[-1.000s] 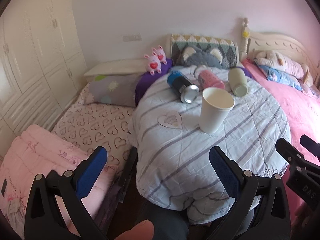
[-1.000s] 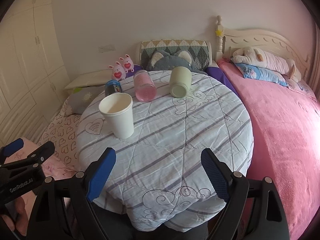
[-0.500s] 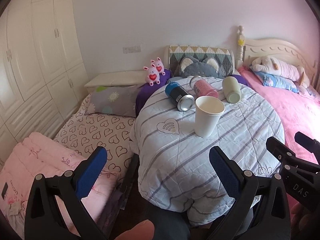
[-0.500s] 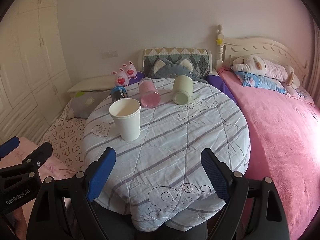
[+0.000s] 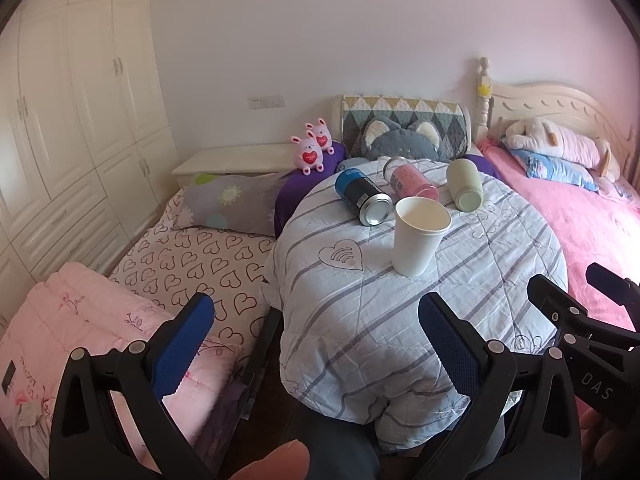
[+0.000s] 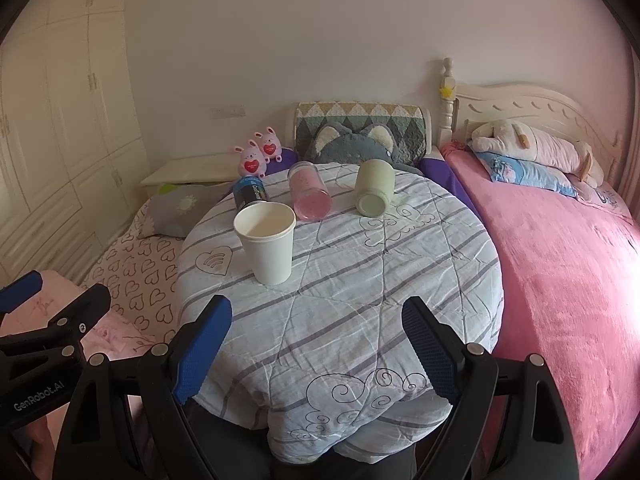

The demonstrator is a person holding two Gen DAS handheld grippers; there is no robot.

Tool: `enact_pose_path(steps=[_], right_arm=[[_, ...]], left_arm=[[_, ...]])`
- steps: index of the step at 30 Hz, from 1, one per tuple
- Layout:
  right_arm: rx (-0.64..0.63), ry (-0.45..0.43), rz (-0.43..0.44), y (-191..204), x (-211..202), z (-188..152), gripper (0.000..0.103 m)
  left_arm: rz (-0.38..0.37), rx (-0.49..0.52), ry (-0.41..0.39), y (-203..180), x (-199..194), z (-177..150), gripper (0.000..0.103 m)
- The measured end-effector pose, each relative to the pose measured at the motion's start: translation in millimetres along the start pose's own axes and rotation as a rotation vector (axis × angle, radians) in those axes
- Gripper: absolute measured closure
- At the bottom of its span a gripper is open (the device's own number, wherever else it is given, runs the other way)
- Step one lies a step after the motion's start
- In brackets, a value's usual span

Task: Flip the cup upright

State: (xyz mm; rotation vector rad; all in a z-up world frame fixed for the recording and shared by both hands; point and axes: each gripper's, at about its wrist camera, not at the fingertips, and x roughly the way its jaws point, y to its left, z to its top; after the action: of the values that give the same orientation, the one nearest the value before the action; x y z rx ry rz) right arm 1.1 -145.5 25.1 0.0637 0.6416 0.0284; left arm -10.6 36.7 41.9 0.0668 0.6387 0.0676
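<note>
A white paper cup (image 5: 418,236) (image 6: 268,244) stands upright, mouth up, on the round table with a striped cover (image 5: 500,264) (image 6: 380,280). Behind it three cups lie on their sides: a blue and black can-like cup (image 5: 362,196) (image 6: 249,192), a pink cup (image 5: 412,178) (image 6: 308,194) and a pale green cup (image 5: 464,184) (image 6: 374,192). My left gripper (image 5: 316,344) is open and empty, off the table's near left edge. My right gripper (image 6: 316,340) is open and empty over the table's near edge.
A pink bed (image 6: 560,260) with plush toys lies right of the table. A heart-print mattress (image 5: 192,256) and pink quilt (image 5: 80,320) lie on the floor at left. White wardrobes (image 5: 60,120) line the left wall. Cushions and two pink bunny toys (image 5: 314,152) sit behind the table.
Both grippers have drawn back and risen from the table, so the cups look smaller and farther. The white cup stays upright; nothing on the table moved.
</note>
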Motion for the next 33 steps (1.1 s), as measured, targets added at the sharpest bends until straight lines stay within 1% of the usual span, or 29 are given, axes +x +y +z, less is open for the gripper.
enact_pose_path(steps=[19, 33], right_arm=[[0.006, 0.011, 0.005, -1.7, 1.9, -0.2, 0.015], [0.020, 0.032, 0.003, -7.1, 11.6, -0.7, 0.015]], left_arm=[[0.001, -0.003, 0.006, 0.5, -1.8, -2.0, 0.000], [0.001, -0.001, 0.002, -0.8, -1.9, -4.1, 0.000]])
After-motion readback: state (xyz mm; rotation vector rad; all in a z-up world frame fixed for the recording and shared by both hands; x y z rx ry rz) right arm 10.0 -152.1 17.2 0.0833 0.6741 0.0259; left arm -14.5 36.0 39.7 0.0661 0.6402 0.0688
